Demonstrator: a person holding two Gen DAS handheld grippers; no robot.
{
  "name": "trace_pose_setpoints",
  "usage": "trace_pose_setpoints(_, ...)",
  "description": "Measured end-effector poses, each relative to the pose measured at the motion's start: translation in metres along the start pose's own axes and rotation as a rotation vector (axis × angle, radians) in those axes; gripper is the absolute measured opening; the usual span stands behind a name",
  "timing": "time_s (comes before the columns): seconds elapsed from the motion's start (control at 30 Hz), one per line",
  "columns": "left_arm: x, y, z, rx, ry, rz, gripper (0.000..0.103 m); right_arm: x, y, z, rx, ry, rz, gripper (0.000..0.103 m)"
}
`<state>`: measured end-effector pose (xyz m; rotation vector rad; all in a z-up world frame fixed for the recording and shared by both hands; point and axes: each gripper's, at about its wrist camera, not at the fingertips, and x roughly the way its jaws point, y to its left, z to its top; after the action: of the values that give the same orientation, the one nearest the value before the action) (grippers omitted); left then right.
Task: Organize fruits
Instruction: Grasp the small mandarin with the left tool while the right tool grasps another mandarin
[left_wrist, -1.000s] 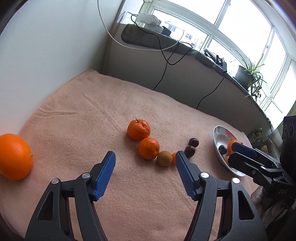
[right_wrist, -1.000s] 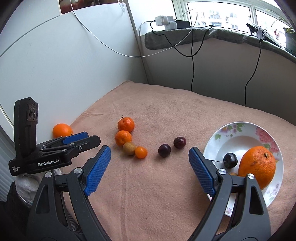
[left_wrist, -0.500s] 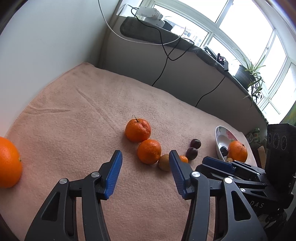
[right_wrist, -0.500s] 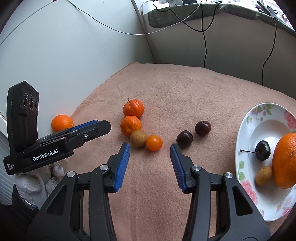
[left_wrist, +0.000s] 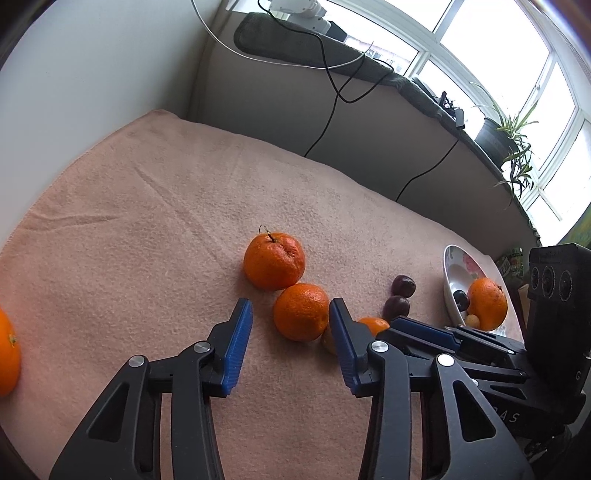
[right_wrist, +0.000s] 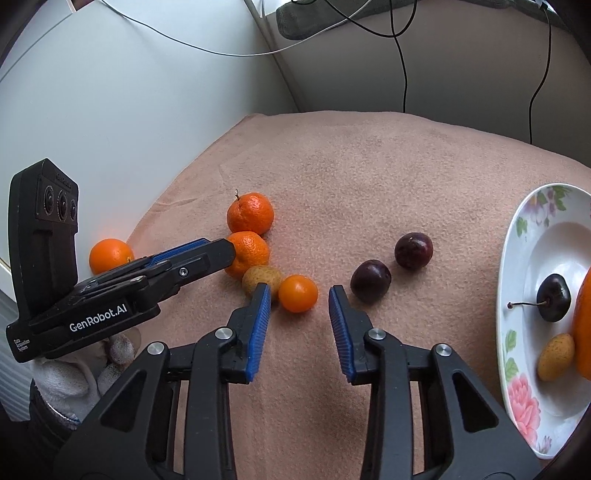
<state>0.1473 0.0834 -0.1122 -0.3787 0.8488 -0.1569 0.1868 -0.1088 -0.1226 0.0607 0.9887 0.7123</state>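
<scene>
Large orange (left_wrist: 7, 354) cut by left wrist frame edge

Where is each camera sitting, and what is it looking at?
Left wrist view: sits on the left gripper, looking down along its closing blue fingers at a mandarin on the pink towel; the right gripper pokes in from the right.
Right wrist view: sits on the right gripper, its jaws closing around a small orange fruit, not yet pressing it; the left gripper and a gloved hand show at left.
Both views share the mandarins, dark plums and flowered plate.
</scene>
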Motion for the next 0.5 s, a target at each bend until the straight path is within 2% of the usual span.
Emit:
trace_pose_setpoints(0.07,0.002,0.000,0.000,0.001,0.007,-0.001,0.041,0.004,-0.001,0.000,0.001,0.008,0.001,0.029)
trace_pose_setpoints(0.3,0.010,0.003,0.001,-0.020,0.031,-0.036,0.041,0.014,-0.009,0.002,0.034,0.027,0.033,0.029)
trace_pose_setpoints(0.37,0.010,0.002,0.001,-0.017,0.031,-0.049,0.032,0.015,-0.010,0.001,0.037,0.027,0.038,0.029)
trace_pose_setpoints(0.5,0.010,-0.003,0.001,0.001,0.021,-0.036,0.031,0.016,-0.011,0.000,0.030,0.027,0.040,0.024)
